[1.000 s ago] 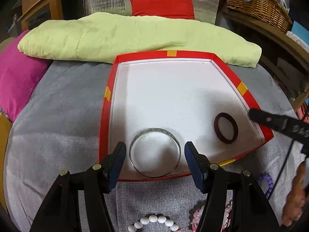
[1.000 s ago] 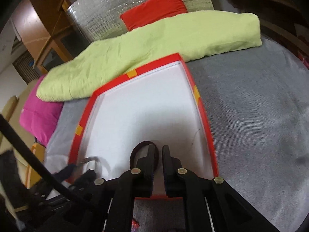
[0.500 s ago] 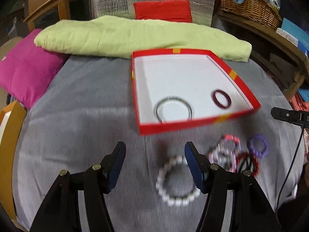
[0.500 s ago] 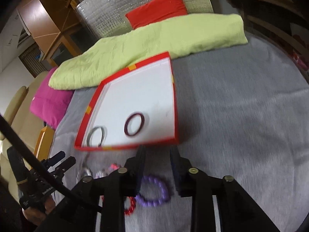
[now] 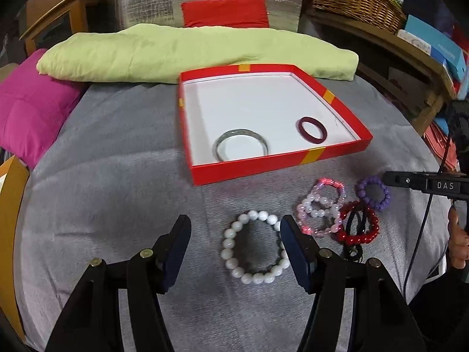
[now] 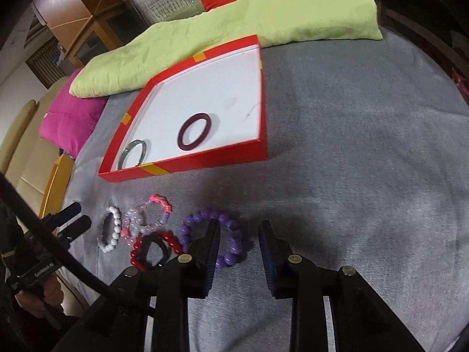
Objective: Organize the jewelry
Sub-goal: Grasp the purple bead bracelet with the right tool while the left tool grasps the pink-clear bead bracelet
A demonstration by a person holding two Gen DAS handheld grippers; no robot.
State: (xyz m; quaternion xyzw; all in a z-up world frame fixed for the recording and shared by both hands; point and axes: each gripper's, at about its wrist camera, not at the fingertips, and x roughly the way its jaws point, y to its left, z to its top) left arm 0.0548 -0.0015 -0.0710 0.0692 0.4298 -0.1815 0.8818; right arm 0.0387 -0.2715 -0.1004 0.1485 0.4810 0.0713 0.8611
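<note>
A red box (image 5: 263,164) with a white floor sits on the grey cloth. Inside it lie a silver bangle (image 5: 241,146) and a dark maroon bangle (image 5: 312,130). My left gripper (image 5: 234,231) is open above the cloth. A white bead bracelet (image 5: 255,249) lies under it, mostly between its fingers and untouched. Further right lie pink bracelets (image 5: 322,205), a red bead bracelet (image 5: 356,226) and a purple one (image 5: 373,195). My right gripper (image 6: 239,231) is open a little. The purple bracelet (image 6: 193,220) lies partly behind its left finger, not gripped. The box (image 6: 205,165) stands beyond.
A long green cushion (image 5: 190,55) lies behind the box, a pink cushion (image 5: 29,111) at the left. A wicker basket (image 5: 357,0) stands on a wooden shelf at the back right. A hand (image 5: 458,240) holds the right gripper's handle. A black hair tie (image 6: 152,249) lies inside the red bracelet.
Both grippers have drawn back from the box to the loose bracelets. The right gripper opened and left the maroon bangle lying in the box. The left one left the silver bangle there.
</note>
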